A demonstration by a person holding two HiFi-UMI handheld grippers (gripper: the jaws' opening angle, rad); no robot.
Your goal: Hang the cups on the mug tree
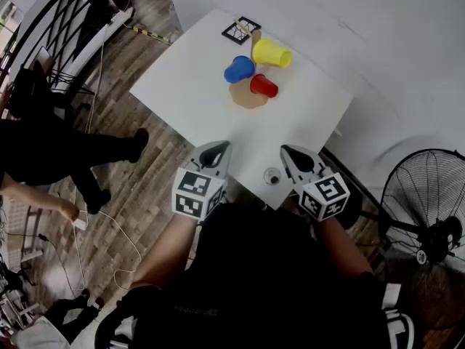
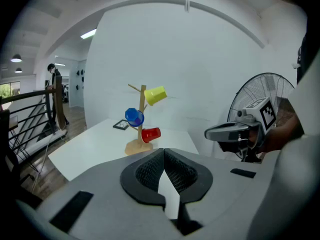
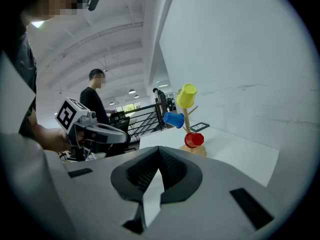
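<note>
A wooden mug tree (image 1: 248, 97) stands toward the far side of the white table (image 1: 189, 78). On its pegs hang a yellow cup (image 1: 270, 52), a blue cup (image 1: 239, 69) and a red cup (image 1: 264, 86). The left gripper view shows the same tree (image 2: 142, 109) with the yellow cup (image 2: 155, 95), blue cup (image 2: 134, 117) and red cup (image 2: 150, 133). Both grippers hover at the table's near edge, well short of the tree. My left gripper (image 1: 216, 151) (image 2: 164, 151) is shut and empty. My right gripper (image 1: 293, 155) (image 3: 159, 149) is also shut with nothing in it.
A black-framed marker card (image 1: 241, 30) lies behind the tree. A small round object (image 1: 272, 176) sits on the table between the grippers. A floor fan (image 1: 425, 202) stands at the right. A person (image 1: 43, 151) and a black railing (image 1: 65, 20) are at the left.
</note>
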